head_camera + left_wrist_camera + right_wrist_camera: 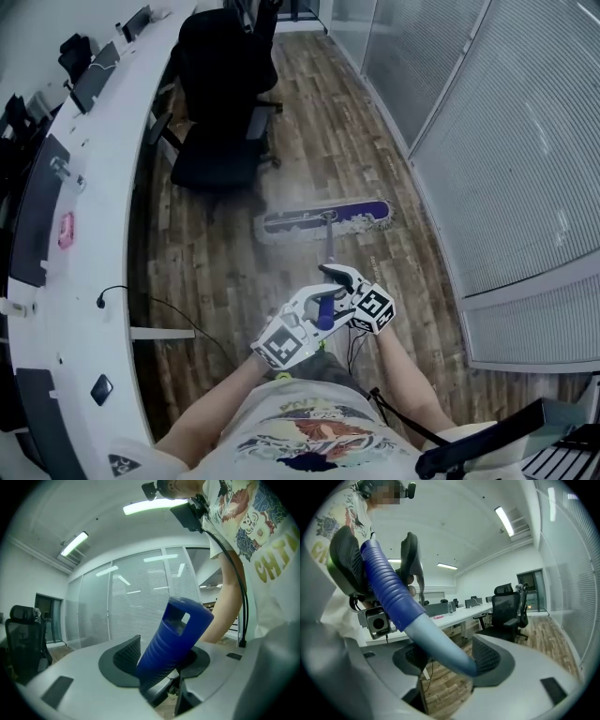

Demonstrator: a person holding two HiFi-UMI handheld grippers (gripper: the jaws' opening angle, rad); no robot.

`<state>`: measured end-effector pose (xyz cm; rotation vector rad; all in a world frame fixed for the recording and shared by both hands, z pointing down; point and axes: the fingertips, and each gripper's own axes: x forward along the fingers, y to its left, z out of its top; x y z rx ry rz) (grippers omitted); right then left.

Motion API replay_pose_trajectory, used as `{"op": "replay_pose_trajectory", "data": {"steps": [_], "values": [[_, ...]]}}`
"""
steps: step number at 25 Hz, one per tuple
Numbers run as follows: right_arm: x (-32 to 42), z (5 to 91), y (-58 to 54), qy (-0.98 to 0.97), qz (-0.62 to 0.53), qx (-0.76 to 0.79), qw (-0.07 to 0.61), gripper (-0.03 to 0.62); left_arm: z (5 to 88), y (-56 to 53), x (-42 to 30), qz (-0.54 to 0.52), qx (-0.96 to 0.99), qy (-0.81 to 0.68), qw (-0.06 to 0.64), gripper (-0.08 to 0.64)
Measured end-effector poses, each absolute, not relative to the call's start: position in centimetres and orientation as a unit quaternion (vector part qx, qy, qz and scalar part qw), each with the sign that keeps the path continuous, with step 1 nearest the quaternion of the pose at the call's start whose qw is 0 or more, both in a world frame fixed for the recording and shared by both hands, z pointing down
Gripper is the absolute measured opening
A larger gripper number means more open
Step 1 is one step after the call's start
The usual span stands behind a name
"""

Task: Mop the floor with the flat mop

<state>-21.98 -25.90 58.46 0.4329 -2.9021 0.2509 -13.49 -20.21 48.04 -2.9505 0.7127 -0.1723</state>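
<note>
Two tools clenched on mop handle [440, 641]: L tool [161, 660] at blue grip [176, 634], R tool [446, 657] lower; mop head [323, 220] blurred

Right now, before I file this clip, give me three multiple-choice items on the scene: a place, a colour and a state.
1. Where is the mop head? A on the white desk; B on the wood floor near the black chair; C against the glass wall.
2. What colour is the handle's ribbed grip? A red; B blue; C yellow.
3. What holds the mop handle? A both grippers; B one gripper only; C nothing.
Answers: 1 B: it lies flat on the planks. 2 B: the left gripper view shows it blue. 3 A: the left gripper and right gripper each clamp it.
</note>
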Motion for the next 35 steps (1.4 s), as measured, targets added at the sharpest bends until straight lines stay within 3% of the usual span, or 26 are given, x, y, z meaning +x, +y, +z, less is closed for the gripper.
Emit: {"op": "replay_pose_trajectory", "data": {"steps": [14, 35], "values": [[-22.6, 59.6, -1.7, -0.958, 0.111, 0.256, 0.069, 0.259, 49.9, 5.8, -14.9, -0.073, -0.983, 0.152, 0.065, 0.186], [-16.7, 60.1, 29.5, -0.945, 0.119, 0.303, 0.032, 0.259, 50.5, 38.2, -8.8, -0.075, -0.988, 0.103, 0.087, 0.186]]}}
